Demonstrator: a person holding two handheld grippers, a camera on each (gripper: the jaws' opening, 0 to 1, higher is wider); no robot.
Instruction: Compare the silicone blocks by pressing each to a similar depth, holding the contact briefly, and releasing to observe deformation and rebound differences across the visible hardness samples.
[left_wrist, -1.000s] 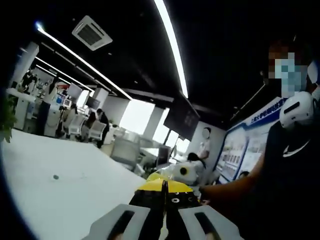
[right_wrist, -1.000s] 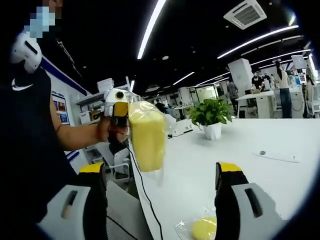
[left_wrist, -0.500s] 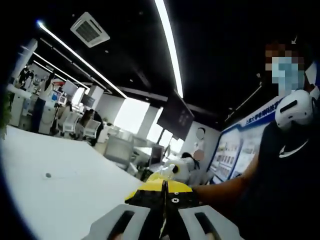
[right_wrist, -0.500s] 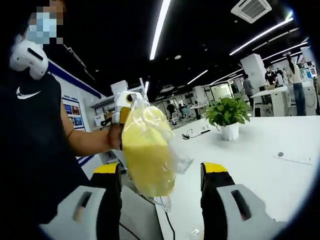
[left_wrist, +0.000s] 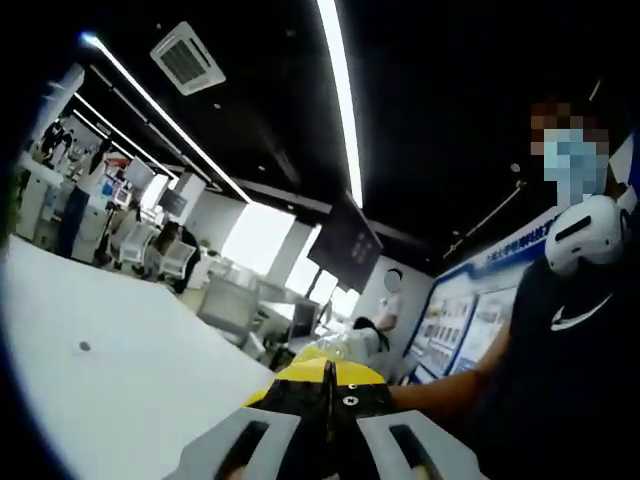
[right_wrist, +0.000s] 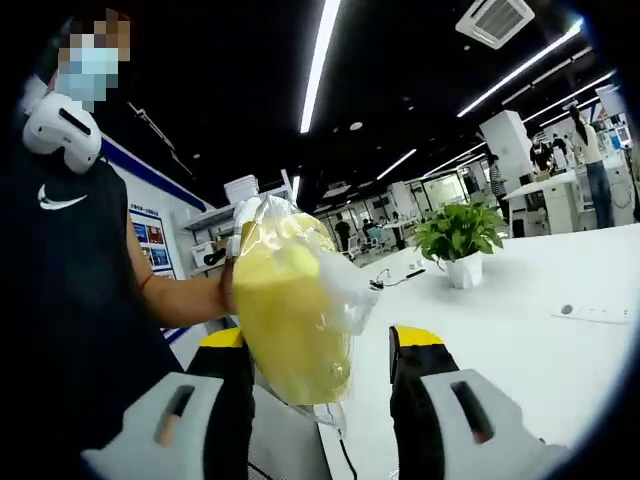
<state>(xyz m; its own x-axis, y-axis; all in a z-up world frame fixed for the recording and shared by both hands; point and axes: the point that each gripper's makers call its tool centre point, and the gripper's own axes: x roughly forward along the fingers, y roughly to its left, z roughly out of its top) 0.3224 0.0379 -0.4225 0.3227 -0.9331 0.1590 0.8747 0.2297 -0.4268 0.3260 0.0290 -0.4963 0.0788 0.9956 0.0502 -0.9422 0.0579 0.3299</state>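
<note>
Left gripper (left_wrist: 328, 392): jaws are closed together, and in the right gripper view a yellow silicone block (right_wrist: 290, 320) sealed in a clear bag (right_wrist: 345, 290) is seen pinched at its top and held in the air, off the edge of the white table (right_wrist: 520, 340).
Right gripper (right_wrist: 320, 385): jaws are spread wide, 1 on each side of the hanging block, not visibly touching it.
Step in hand: the block is judged to be lined up for a squeeze.
Doing it well: the jaws should be centred on the block's body, not on loose film; closed slowly to a set depth, held briefly, then opened.
Risk: the bag may swing or slip.
</note>
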